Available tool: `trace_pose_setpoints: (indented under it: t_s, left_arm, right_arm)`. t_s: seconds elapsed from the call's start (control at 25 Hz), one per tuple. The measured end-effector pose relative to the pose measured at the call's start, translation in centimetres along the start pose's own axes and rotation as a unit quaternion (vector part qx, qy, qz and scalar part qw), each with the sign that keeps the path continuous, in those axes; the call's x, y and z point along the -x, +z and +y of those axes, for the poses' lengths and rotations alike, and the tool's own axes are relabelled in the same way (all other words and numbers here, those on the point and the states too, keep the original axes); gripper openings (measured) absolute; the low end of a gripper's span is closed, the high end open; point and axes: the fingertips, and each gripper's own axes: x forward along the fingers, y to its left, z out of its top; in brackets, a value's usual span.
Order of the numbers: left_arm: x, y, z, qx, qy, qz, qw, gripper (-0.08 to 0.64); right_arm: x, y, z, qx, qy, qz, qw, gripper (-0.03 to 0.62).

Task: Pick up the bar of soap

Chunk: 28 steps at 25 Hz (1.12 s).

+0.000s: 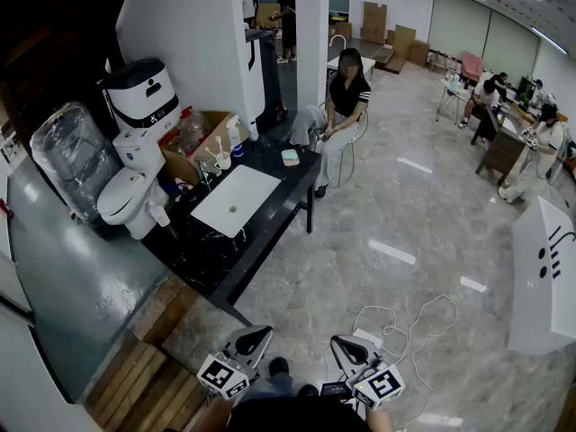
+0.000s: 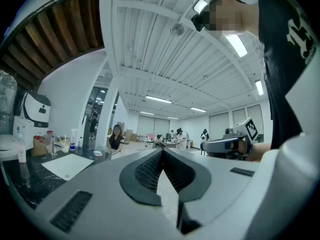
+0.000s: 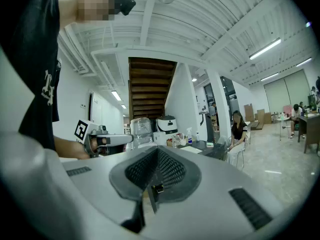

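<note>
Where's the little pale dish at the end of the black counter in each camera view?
Head view: the pale dish is upper centre, at the far end of the black counter, beside the seated person.
Left gripper view: small, left of centre, just left of the seated person.
Right gripper view: small, right of centre, left of the seated person.
Shared landmark: the seated person in a black top.

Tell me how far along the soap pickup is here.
Done: nothing yet. What looks like the bar of soap lies at the far end of the black counter, untouched. In hand: nothing; the left gripper and right gripper are both shut and empty, held by the person well short of the counter. Left: walk up, open a gripper, close on the soap, lift it.
</note>
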Motion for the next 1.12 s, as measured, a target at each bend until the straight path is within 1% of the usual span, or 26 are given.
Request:
trace_pose_setpoints:
  t_s: [0.24, 0.44, 0.56, 0.68, 0.76, 0.84, 0.92, 0.96, 1.12]
  left_arm:
    - [-0.1, 0.2, 1.3, 0.005, -0.006, -0.005, 1.0, 0.008]
    - [-0.9, 1.0, 2.0, 0.008, -0.015, -0.019, 0.9997, 0.008]
    - [-1.4, 0.7, 2.7, 0.011, -0.02, -0.016, 0.9996, 0.008]
    - [-2.2, 1.0, 3.9, 0.023, -0.02, -0.024, 0.9992, 0.009]
    - [-2.9, 1.5, 4.5, 0.019, -0.027, -0.03, 0.999, 0.008]
    - [-3.3, 1.6, 5.0, 0.005, -0.036, -0.032, 0.9988, 0.008]
    - [-3.5, 1.3, 6.0, -0.001, -0.042, -0.031, 0.9986, 0.009]
    - [-3.5, 1.1, 6.8, 0.001, -0.044, -0.031, 0.9985, 0.008]
    - [-3.4, 0.7, 9.7, 0.013, -0.046, -0.034, 0.9983, 0.008]
  right_arm:
    - [-1.7, 0.5, 0.6, -0.005, 0.01, -0.005, 1.0, 0.008]
    - [-2.8, 0.2, 0.5, -0.003, 0.005, 0.01, 1.0, 0.008]
    - [-3.6, 0.3, 1.0, -0.006, 0.023, -0.009, 1.0, 0.008]
    - [-4.8, 0.4, 0.9, -0.009, 0.025, -0.007, 1.0, 0.008]
    - [-5.8, 0.3, 0.8, -0.002, 0.026, -0.003, 1.0, 0.008]
    - [-6.7, -0.6, 0.5, 0.012, 0.023, 0.015, 1.0, 0.008]
    - [-7.9, -0.4, 0.4, 0.022, 0.026, 0.022, 0.999, 0.008]
    - [-8.6, -0.1, 0.1, 0.023, 0.024, 0.02, 0.999, 0.008]
    - [-10.5, 0.6, -1.2, 0.017, -0.007, 0.014, 1.0, 0.008]
